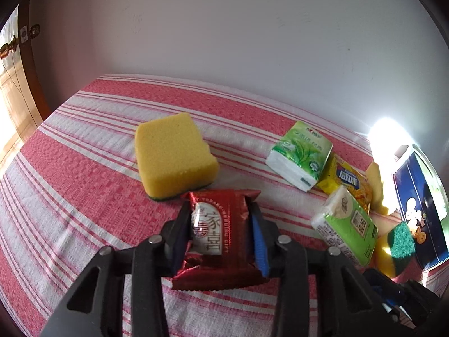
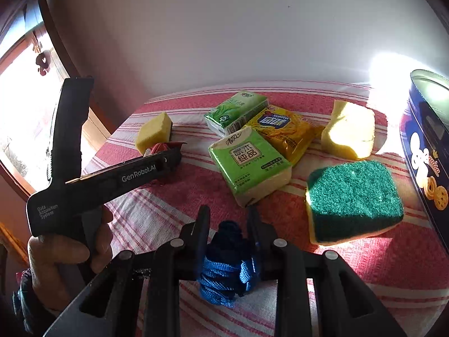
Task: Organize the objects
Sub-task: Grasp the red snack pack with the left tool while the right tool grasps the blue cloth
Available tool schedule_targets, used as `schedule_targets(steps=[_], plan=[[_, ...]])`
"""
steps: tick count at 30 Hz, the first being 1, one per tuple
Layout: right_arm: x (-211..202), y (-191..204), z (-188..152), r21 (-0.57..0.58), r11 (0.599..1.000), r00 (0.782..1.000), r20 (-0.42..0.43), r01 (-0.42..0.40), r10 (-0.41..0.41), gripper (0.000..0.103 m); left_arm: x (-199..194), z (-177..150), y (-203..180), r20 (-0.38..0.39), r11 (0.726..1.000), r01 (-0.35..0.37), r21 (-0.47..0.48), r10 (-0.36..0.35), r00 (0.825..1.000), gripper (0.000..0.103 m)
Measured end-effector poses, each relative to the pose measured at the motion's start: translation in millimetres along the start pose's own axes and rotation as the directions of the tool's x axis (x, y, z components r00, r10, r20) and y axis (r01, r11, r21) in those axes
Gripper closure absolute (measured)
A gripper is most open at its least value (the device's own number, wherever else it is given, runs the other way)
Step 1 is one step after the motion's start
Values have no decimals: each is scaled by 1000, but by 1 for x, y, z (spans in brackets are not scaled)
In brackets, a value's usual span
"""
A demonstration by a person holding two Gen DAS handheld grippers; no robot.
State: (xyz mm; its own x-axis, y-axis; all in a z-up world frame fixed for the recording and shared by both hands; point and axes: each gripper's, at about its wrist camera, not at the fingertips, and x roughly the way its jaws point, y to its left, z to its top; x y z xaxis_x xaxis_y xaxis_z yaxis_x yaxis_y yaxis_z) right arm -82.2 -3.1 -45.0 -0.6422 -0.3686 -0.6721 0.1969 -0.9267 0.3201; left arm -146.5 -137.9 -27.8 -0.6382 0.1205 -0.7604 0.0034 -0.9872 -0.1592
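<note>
On the table, a red-and-white striped cloth [image 1: 84,146] covers the whole working surface against a plain pale wall [image 1: 224,28]. At the right edge stands a dark blue cookie tin [image 2: 423,151], upright, its open mouth catching strong sunlight.

Three sponges lie on the cloth. One sits green scouring side up [image 2: 353,196] just beside the tin; a second, yellow side up [image 2: 348,132], lies behind it in the glare; a third yellow sponge [image 1: 174,151] rests apart on the left, directly beyond the left gripper.

Between these lie two green tissue packs: the nearer pack [image 2: 249,165] overlaps the edge of a yellow snack packet [image 2: 283,134], and the farther pack [image 2: 235,111] lies touching that packet's far side.

The left gripper [image 1: 221,219], held by a hand [image 2: 61,252], is clamped on a red foil packet [image 1: 219,230]; both pads press its sides and the wrapper is crumpled. The packet's lower edge appears to rest on the cloth.

The right gripper [image 2: 228,219] is closed on a bundle of blue cord [image 2: 227,266], low over the cloth at the near edge, in front of the nearer tissue pack.
</note>
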Motion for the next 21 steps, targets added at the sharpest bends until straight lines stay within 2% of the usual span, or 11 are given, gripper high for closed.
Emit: schedule_targets(steps=[1,2,3,7,11,13,16,18,19,21], plan=[[-5,1,0,-5,1000,1000,22,-9,9,75,-2,-1,2,9,1000,11,-14,-11,1000,64],[-12,2,0,-10,1000,999,46,-21,22,82,-6,-2,3,27,1000,14,-24,-13,1000,65],[-21,2,-1,-13,999,997,69,-40,40,85,-11,-3,4,52,999,13,-30,-12,999,65],[-39,5,0,-28,998,987,153,-53,56,85,-33,-6,4,176,999,18,-49,-10,984,65],[-47,6,-1,-37,998,981,188,-43,49,85,-49,-3,5,265,998,-13,-60,28,964,65],[-41,5,2,-40,998,984,167,-57,63,85,-48,1,12,279,998,-33,-60,48,959,65],[-27,7,1,-53,996,995,55,-77,80,83,-50,2,13,277,997,-32,-67,49,959,65],[-14,18,-4,-115,993,999,7,-35,36,77,-50,1,14,272,997,-32,-65,49,961,65],[-14,24,-6,-158,987,1000,22,13,-10,74,-51,0,13,272,997,-35,-62,50,961,65],[-8,33,-9,-221,972,996,3,83,-85,54,-51,-1,10,277,998,-47,-52,60,959,65]])
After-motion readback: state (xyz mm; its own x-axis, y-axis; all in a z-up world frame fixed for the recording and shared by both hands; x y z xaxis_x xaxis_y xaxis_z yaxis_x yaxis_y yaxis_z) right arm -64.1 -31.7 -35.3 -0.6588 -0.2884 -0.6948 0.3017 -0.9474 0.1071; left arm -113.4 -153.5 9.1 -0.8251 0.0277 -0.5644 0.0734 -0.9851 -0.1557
